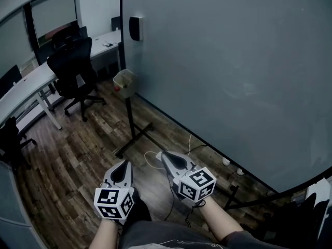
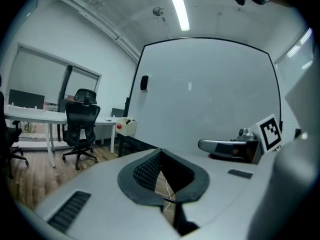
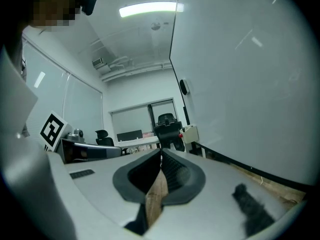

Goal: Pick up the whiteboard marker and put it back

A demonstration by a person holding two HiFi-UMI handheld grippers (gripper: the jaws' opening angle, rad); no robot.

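Head view has both claws held low, close to our body. The left claw and the right claw each have their tips pressed together, and each claw's own view shows nothing between them but floor. We cannot find the whiteboard marker in any view. Our best guess is the pale box well ahead and to the left of the left claw, at the edge of the whiteboard. It holds something red and something dark, both too small to name.

So the first risk is a reach toward the wrong thing, because the whiteboard marker is not yet located. Second, either claw has to spread before it meets the marker. Arriving closed, it would knock it aside or deeper into the box. The box looks light, so a push from a claw could tip it. A white cable lies on the floor just ahead of the right claw, and the black stand has a foot beyond the left claw. Either could catch a step as we move in.
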